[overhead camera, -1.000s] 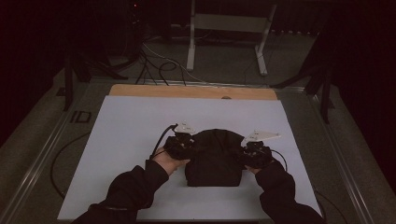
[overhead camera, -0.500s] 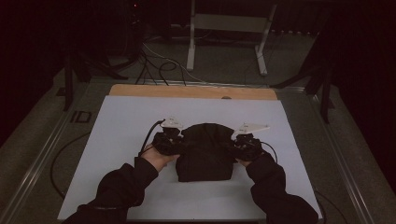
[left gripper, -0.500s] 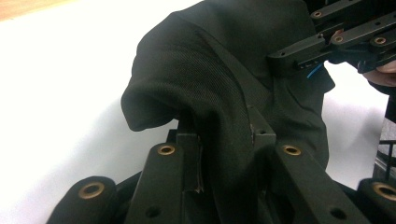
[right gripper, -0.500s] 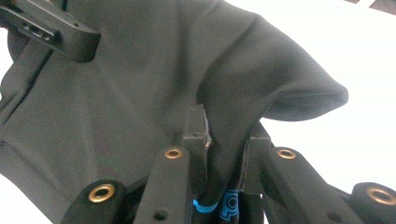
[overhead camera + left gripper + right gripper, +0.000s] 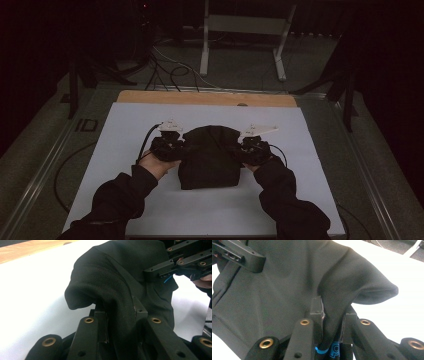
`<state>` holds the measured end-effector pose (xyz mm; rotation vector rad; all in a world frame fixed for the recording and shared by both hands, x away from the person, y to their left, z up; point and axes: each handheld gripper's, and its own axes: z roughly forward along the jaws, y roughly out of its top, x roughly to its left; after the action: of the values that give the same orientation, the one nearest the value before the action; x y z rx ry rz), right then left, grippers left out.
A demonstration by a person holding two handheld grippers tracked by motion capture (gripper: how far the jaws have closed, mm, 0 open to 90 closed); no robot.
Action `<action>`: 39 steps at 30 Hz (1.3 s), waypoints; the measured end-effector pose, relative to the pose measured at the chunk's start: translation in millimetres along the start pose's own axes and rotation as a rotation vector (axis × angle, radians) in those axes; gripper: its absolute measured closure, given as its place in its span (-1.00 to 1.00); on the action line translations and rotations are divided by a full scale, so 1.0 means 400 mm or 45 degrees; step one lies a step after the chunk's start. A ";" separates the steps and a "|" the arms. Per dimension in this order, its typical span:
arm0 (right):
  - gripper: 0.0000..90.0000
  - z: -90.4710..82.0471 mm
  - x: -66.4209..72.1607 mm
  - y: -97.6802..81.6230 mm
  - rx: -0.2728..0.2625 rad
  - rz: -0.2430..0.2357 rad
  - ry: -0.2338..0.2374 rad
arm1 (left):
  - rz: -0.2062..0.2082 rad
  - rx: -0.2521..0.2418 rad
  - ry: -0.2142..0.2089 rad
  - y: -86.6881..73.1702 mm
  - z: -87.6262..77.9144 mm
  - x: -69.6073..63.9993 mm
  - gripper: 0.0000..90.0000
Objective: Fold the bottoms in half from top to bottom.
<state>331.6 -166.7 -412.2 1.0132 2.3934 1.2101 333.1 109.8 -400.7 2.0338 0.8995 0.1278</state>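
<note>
We hold a dark, nearly black piece of soft woven cloth [image 5: 210, 157], folded into a rough rectangle, over the middle of the white sheet-covered table [image 5: 125, 130], with its near edge lying on the sheet and its far part bunched up between our hands. Our left gripper [image 5: 170, 145] is clenched on the cloth's left edge; in the left gripper view a thick fold [image 5: 117, 315] runs down between its black jaws, pinched tight. Our right gripper [image 5: 252, 147] bites the right edge the same way, with a bulging fold [image 5: 332, 322] squeezed between its jaws in the right gripper view. Against the earlier high views, both hands have carried the cloth away from us, toward the bare wooden strip [image 5: 205, 98] at the table's far side, and lifted it a little, while neither grip has loosened. We judge that this means a fold or a drag of the upper layer is under way, with the cloth still to be laid flat. The cloth's long axis runs from near to far, its rounded, humped end pointing at the wooden strip and its straighter hem toward us, roughly square to the table's edge
</note>
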 end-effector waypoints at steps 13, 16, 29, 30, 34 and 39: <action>0.71 0.049 -0.010 0.000 0.037 0.010 0.010 | -0.062 0.018 -0.006 -0.025 0.031 0.048 0.64; 0.71 0.061 -0.015 -0.006 0.052 0.022 0.005 | -0.068 0.026 -0.015 -0.028 0.042 0.055 0.64; 0.71 0.114 -0.050 -0.032 0.117 0.058 -0.028 | -0.135 0.071 -0.035 -0.045 0.118 0.104 0.63; 0.71 0.120 -0.054 -0.035 0.122 0.064 -0.033 | -0.130 0.073 -0.041 -0.046 0.123 0.108 0.63; 0.71 0.135 -0.070 -0.042 0.129 0.085 -0.039 | -0.136 0.068 -0.048 -0.049 0.141 0.125 0.63; 0.70 0.154 -0.079 -0.041 0.137 0.076 -0.066 | -0.141 0.080 -0.029 -0.048 0.162 0.143 0.63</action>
<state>378.8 -158.7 -464.8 1.1413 2.4262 1.0706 390.5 108.5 -468.0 2.0338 1.0111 0.0160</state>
